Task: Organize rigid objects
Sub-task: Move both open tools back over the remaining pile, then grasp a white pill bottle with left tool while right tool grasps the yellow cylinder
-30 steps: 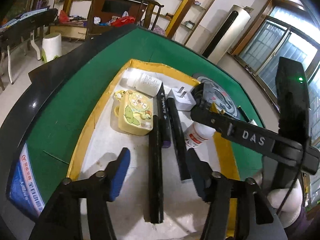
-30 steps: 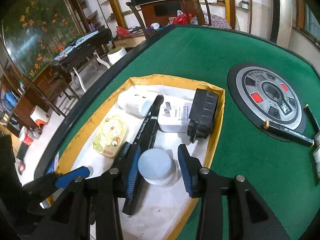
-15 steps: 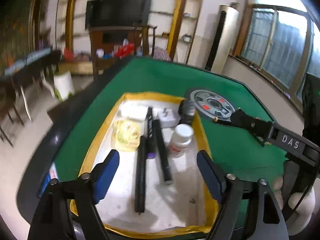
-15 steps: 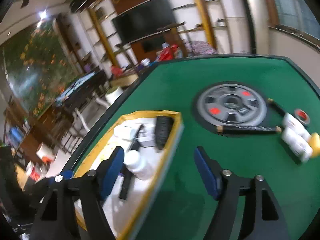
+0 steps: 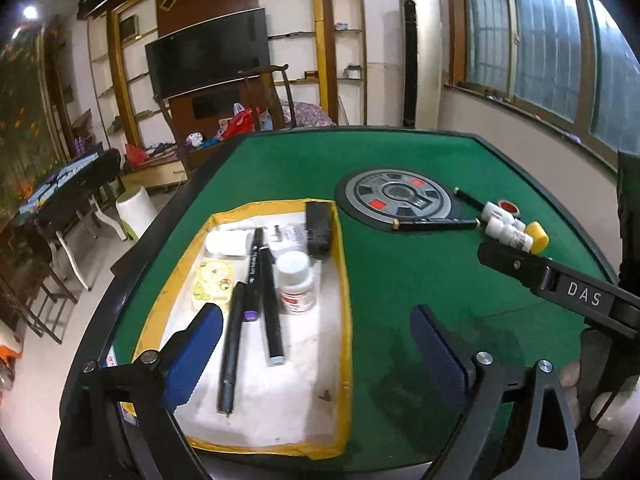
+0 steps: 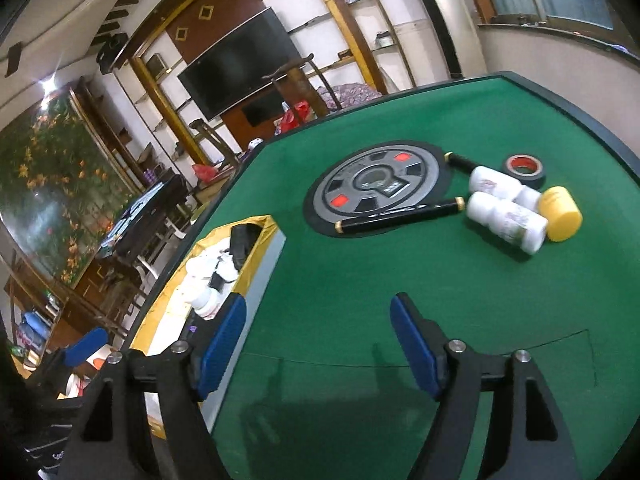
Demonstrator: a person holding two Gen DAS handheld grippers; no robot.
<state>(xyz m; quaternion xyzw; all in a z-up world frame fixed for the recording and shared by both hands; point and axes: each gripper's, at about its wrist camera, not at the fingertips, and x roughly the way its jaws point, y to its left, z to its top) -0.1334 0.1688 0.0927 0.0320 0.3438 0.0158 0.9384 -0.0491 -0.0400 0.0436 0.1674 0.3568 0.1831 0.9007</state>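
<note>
Start at the left edge of your tabletop (image 5: 400,280): its dark rim runs close beside the yellow-walled tray (image 5: 344,280), with only a narrow strip of green felt between them. Inside the tray you have a yellow cartoon case (image 5: 212,284) against the left wall, two black markers (image 5: 256,280) lying lengthwise down the middle, a white bottle (image 5: 297,282) standing upright just right of them, and a black block (image 5: 319,226) in the far right corner. The near half of the tray floor is bare white.

Your left hand-held gripper (image 5: 316,350) hangs above the tray's near right wall with its jaws opening, wide apart, and nothing between them; the left pad (image 5: 196,354) is over the tray floor, the right one over felt.

To the right of the tray wall lies a broad stretch of open felt. Your right hand-held gripper (image 6: 320,340) hovers over it, jaws also opening and empty, its left pad (image 6: 220,340) near the tray's right wall.

Farther on sits the round grey dial (image 6: 376,184), set into the middle of the tabletop. A black marker with gold ends (image 6: 400,216) lies across its near edge. Right of that, two white bottles (image 6: 504,208) lie on their sides, touching each other, with a yellow cap (image 6: 560,218) against their right end and a roll of black tape (image 6: 524,170) just behind. These sit near the tabletop's right rim, which leaves you little felt beyond them.
</note>
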